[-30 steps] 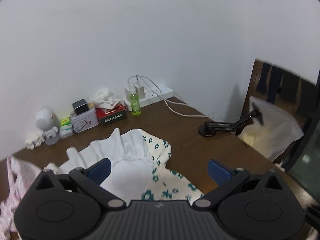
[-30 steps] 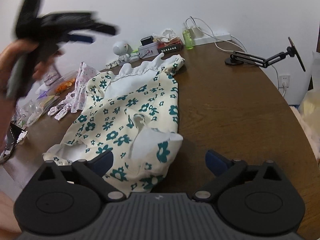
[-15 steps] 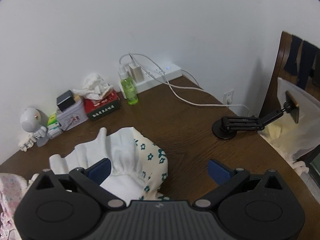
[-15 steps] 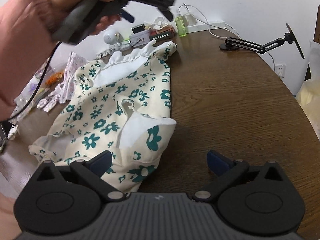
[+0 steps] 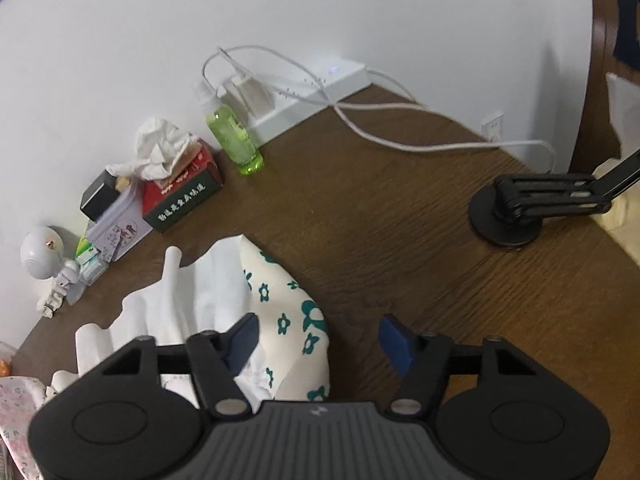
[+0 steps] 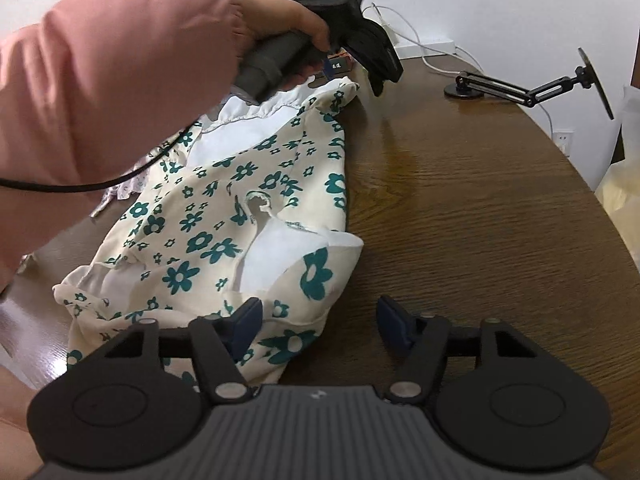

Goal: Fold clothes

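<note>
Left wrist view: left gripper (image 5: 320, 340) spread wide over floral dress (image 5: 288, 320) far corner on table (image 5: 400, 240). Right gripper (image 6: 318, 322) likewise parted, gripping nothing, near hem underneath.

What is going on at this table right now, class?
A person holding a gripper in each hand is about to fold a floral garment spread on the wooden table. The left gripper hangs open over its far white-ruffled end, the right gripper open at the near end. Neither grips cloth yet.
</note>
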`<state>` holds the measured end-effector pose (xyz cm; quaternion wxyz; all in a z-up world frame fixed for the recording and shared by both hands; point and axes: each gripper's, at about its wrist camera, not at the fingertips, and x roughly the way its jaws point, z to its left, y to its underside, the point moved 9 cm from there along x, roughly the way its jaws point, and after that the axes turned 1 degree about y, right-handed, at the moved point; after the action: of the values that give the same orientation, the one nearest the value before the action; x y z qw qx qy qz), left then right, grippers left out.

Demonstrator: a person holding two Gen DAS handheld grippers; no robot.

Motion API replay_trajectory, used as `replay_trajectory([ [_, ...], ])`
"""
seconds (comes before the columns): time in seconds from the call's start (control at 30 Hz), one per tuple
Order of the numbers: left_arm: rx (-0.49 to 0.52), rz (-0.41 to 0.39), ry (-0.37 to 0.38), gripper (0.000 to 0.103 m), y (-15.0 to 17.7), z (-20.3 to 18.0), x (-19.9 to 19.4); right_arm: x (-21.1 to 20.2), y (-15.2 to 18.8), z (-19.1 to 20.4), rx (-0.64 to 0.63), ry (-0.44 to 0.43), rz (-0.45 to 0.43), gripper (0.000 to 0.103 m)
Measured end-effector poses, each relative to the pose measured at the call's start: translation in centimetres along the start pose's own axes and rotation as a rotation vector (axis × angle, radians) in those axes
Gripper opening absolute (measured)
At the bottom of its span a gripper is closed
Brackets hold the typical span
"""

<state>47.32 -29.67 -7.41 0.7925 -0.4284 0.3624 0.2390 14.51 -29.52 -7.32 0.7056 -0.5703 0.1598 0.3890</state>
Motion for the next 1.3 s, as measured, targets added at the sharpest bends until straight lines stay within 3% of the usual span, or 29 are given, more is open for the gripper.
replay_trajectory([
  [0.03,-0.003,0.007,-0.006,0.049,0.1,0.1,0.4,0.0,0.0,0.1,0.003,-0.005,0.004,0.059],
  [0.1,-0.026,0.024,0.004,0.029,0.4,0.5,1.1,0.1,0.0,0.3,0.008,-0.018,0.013,0.05],
  [0.23,-0.07,0.031,0.023,0.008,0.9,1.4,1.7,0.4,0.0,0.9,0.012,-0.033,0.027,0.038],
  [0.27,-0.079,0.026,0.027,0.004,0.9,1.7,1.8,0.5,0.0,1.0,0.017,-0.038,0.032,0.027],
  [0.3,-0.097,0.013,0.036,0.003,0.8,2.0,1.6,0.5,0.0,1.1,0.024,-0.045,0.034,0.017],
  [0.37,-0.147,-0.022,0.079,0.002,0.6,2.9,1.0,0.5,0.1,1.3,0.041,-0.059,0.037,0.009],
  [0.57,-0.373,-0.151,0.287,0.002,0.6,9.2,-2.8,-1.7,-1.7,3.7,-0.09,-0.054,-0.034,0.007],
  [0.73,-0.573,-0.244,0.399,0.002,3.4,17.0,-5.7,-3.3,-3.2,7.8,-0.303,-0.083,-0.051,0.007],
  [0.83,-0.659,-0.27,0.417,0.002,6.0,21.1,-6.0,-3.1,-2.7,10.7,-0.452,-0.122,-0.003,0.007],
  [0.97,-0.747,-0.221,0.421,0.002,10.3,24.5,-3.1,-1.7,-1.4,13.5,-0.574,-0.185,0.102,0.007],
  [1.13,-0.815,-0.2,0.437,0.002,13.3,25.1,-0.1,1.3,0.0,14.4,-0.561,-0.208,0.236,0.008],
  [1.3,-0.821,-0.202,0.429,0.003,13.5,25.3,0.4,1.4,0.4,14.1,-0.526,-0.202,0.261,0.008],
])
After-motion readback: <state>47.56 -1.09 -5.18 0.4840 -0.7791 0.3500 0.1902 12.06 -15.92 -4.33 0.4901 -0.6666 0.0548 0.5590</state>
